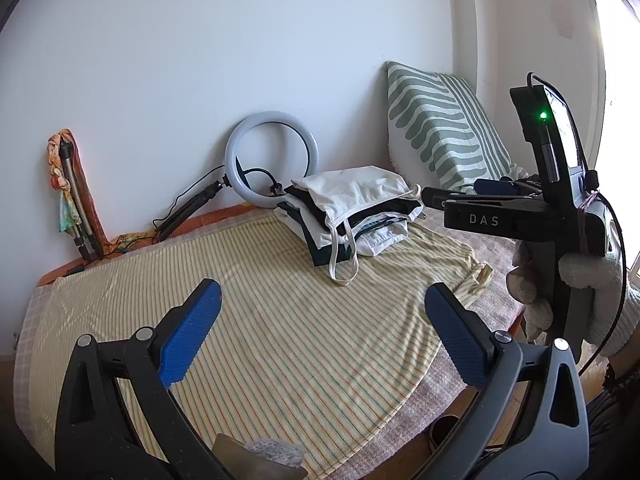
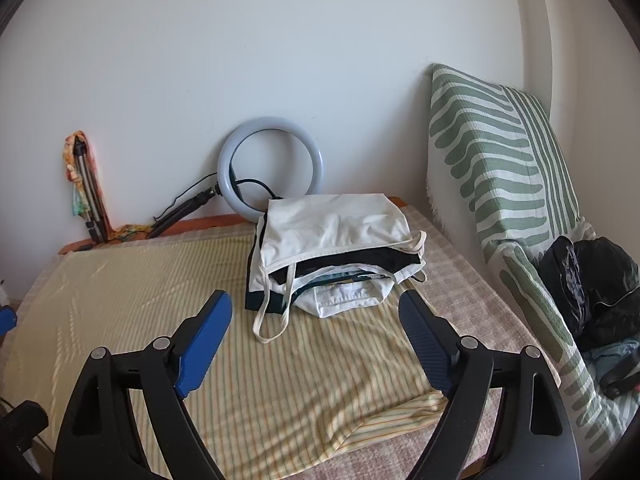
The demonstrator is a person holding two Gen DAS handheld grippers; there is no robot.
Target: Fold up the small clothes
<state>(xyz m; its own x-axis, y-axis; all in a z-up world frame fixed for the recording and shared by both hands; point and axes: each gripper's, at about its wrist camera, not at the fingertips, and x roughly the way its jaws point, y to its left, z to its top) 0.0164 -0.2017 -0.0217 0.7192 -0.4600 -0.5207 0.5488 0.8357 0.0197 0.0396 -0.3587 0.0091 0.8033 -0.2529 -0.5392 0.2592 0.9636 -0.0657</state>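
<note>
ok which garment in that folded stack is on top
The white strappy top crowns the folded stack; the dark and other white pieces lie beneath, and its strap loops hang over the front.

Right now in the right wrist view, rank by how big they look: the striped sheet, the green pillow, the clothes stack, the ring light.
1. Striped sheet
2. Green pillow
3. Clothes stack
4. Ring light

The light sits farther back, so its rank is unsure.

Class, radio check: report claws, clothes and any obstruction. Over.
Left claw open, empty. Right claw open, empty. Clothes stack folded on striped sheet, white strap trailing. Nothing in the way.
</note>
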